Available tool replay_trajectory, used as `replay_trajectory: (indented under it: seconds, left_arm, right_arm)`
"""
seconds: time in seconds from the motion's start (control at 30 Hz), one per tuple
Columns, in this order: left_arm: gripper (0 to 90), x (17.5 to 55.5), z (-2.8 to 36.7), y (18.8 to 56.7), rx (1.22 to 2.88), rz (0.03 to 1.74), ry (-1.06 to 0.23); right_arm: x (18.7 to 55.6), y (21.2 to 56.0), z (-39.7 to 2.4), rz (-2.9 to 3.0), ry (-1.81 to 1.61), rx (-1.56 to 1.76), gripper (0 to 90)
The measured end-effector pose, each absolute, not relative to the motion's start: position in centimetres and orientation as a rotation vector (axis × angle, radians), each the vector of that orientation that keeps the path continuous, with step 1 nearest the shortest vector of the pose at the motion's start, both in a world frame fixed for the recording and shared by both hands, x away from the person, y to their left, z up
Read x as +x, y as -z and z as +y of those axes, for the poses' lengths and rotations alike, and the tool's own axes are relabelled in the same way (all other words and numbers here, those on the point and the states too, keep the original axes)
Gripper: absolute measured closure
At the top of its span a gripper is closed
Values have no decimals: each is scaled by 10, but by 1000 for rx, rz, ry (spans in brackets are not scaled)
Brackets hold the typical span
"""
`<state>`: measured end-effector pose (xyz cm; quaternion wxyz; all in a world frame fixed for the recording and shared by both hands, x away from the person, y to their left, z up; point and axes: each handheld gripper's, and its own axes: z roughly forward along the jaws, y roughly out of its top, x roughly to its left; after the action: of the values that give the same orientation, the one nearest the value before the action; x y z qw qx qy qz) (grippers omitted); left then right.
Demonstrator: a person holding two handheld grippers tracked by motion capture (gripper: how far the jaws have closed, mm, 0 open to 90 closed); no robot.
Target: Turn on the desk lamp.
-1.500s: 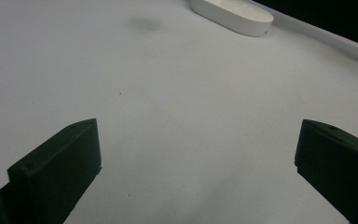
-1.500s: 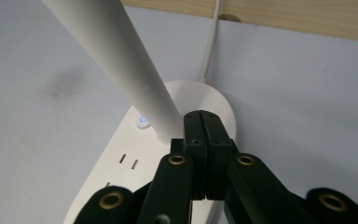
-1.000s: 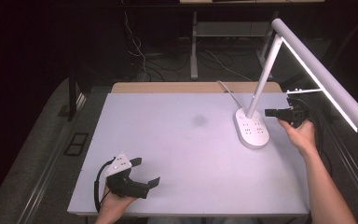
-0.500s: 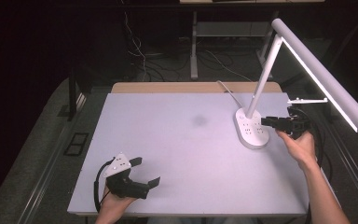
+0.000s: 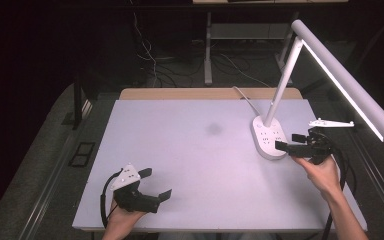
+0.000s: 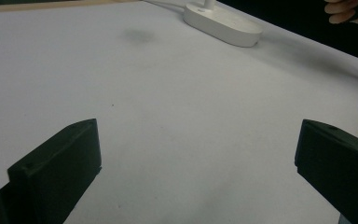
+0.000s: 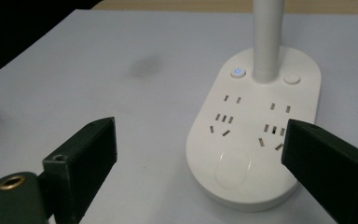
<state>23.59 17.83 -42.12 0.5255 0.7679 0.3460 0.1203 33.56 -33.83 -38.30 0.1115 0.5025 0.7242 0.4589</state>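
Observation:
A white desk lamp stands at the table's right, and its oval base (image 5: pixel 268 137) carries socket slots. The lit head bar (image 5: pixel 347 82) slants over the right hand. In the right gripper view, a power button (image 7: pixel 237 73) glows blue beside the pole on the base (image 7: pixel 256 140). My right gripper (image 5: pixel 287 142) (image 7: pixel 200 140) is at the base's near right end. Its jaws have just been opening and stand wide, gripping nothing. My left gripper (image 5: pixel 156 184) (image 6: pixel 198 140) rests open at the table's near left, empty, with the lamp base (image 6: pixel 221 23) far ahead of it.
The pale table (image 5: pixel 190 150) has a faint dark smudge (image 5: pixel 213 129) near its middle. The lamp's white cord (image 5: pixel 245 97) runs off the far edge. The tilted pole (image 5: pixel 282 75) and head bar overhang the right side. Cables lie on the dark floor behind.
My right gripper has drawn back toward the near end of the lamp base, and its jaws have gone from shut to wide open. The left gripper has not moved.

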Motion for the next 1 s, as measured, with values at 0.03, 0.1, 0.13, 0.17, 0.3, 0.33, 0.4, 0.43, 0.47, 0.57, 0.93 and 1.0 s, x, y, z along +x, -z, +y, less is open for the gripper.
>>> replay_trajectory:
  seconds: [0.03, 0.1, 0.13, 0.17, 0.3, 0.33, 0.4, 0.43, 0.47, 0.57, 0.93, 1.0]
  left_arm:
    - [0, 236, 178, 421, 1837, 828, -288]
    - [0, 236, 178, 421, 1837, 827, -288]
    - [0, 236, 178, 421, 1836, 827, -288]
    - [0, 236, 178, 421, 1836, 827, -288]
    - [0, 235, 178, 421, 1836, 826, -288]
    - [0, 235, 178, 421, 1835, 826, -289]
    - [0, 235, 178, 421, 1835, 826, -289]
    - [0, 235, 178, 421, 1835, 826, -289]
    - [0, 235, 178, 421, 1835, 826, -289]
    - [0, 235, 178, 421, 1836, 826, -290]
    - [0, 234, 177, 421, 1837, 827, -289]
    - [0, 235, 177, 421, 1839, 826, -288]
  right_arm:
    - [333, 382, -337, 2130, -1358, 1466, 4]
    - [327, 380, -333, 2143, -1377, 1448, 4]
    - [324, 380, -332, 2149, -1389, 1435, 4]
    - [324, 380, -332, 2149, -1389, 1435, 4]
    - [310, 382, -322, 2185, -1411, 1384, 4]
    - [307, 383, -320, 2190, -1422, 1383, 4]
    - [301, 384, -317, 2202, -1432, 1362, 4]
    - [298, 385, -315, 2206, -1440, 1354, 5]
    - [295, 386, -313, 2213, -1451, 1344, 5]
    - [284, 391, -306, 2231, -1460, 1312, 5]
    - [258, 409, -288, 2267, -1425, 1253, 5]
    - [252, 411, -286, 2263, -1431, 1249, 5]
